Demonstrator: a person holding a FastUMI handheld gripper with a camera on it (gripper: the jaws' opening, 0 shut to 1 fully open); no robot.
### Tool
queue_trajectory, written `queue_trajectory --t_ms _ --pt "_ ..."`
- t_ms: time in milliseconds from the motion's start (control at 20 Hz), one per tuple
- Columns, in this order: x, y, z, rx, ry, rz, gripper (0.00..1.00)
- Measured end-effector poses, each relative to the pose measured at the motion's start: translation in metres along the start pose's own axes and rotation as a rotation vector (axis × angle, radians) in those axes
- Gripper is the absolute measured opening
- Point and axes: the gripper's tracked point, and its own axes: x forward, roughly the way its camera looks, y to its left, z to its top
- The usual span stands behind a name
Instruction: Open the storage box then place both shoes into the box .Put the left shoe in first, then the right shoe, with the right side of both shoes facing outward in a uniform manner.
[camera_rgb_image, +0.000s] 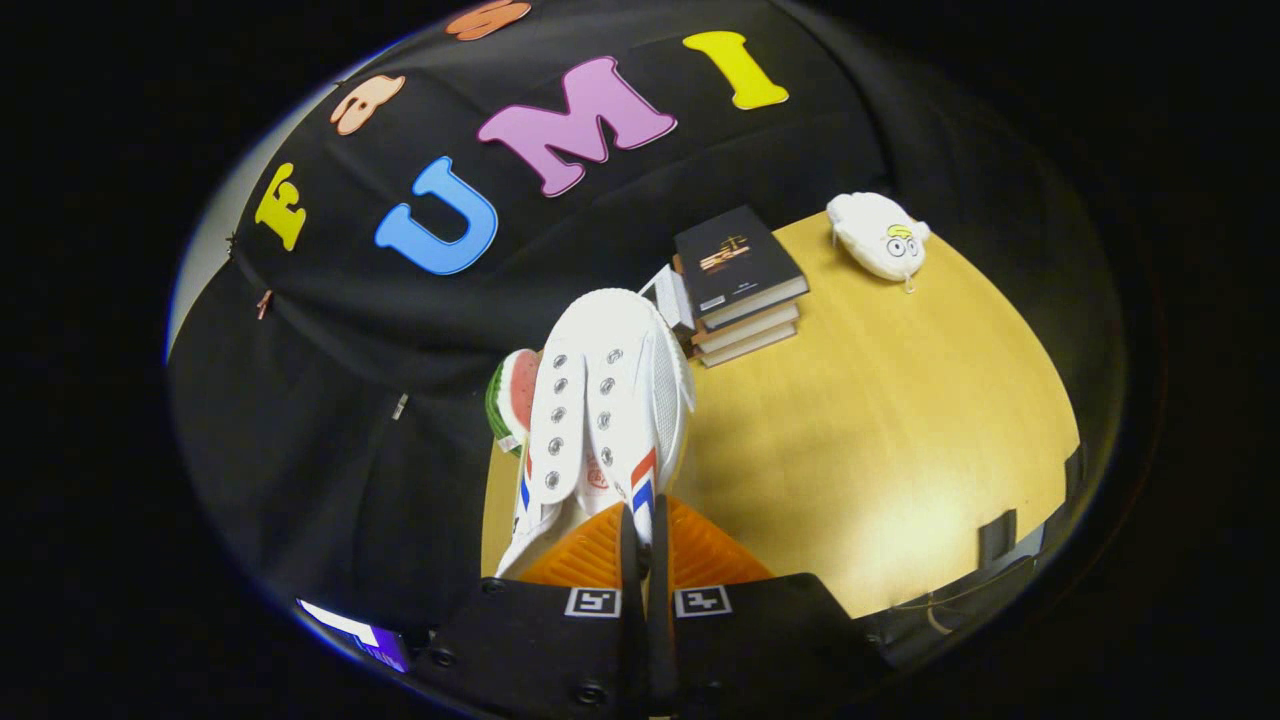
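White shoe (610, 400) with red-and-blue stripes; beyond it a black-covered book (738, 262), a white pouch (880, 236), all on a tan desk (900, 450).

A stack of books (745, 290) sits on the wooden bench (900, 440), well beyond the hand-held gripper (645, 540). A white plush toy (880, 235) lies farther off past the books, and a watermelon-slice toy (512, 395) peeks out nearer.

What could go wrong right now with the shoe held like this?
The gripper pinches only a thin edge of the white shoe near its heel, with the rest hanging out ahead of the fingers, so it may swing or slip free. If carried low, its toe could knock the stack of books or the watermelon toy.
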Motion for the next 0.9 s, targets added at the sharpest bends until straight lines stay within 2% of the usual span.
queue_trajectory --t_ms 200,500,750,850,900 --pt "0.046 0.036 -0.041 -0.005 0.072 -0.002 0.05" --pt "0.084 0.029 -0.071 -0.036 0.131 -0.114 0.05" --pt "0.102 0.030 -0.087 -0.046 0.197 -0.126 0.05" --pt "0.099 0.057 -0.091 -0.002 0.199 -0.049 0.25" --pt "0.095 0.071 -0.083 0.028 0.179 -0.008 0.45"
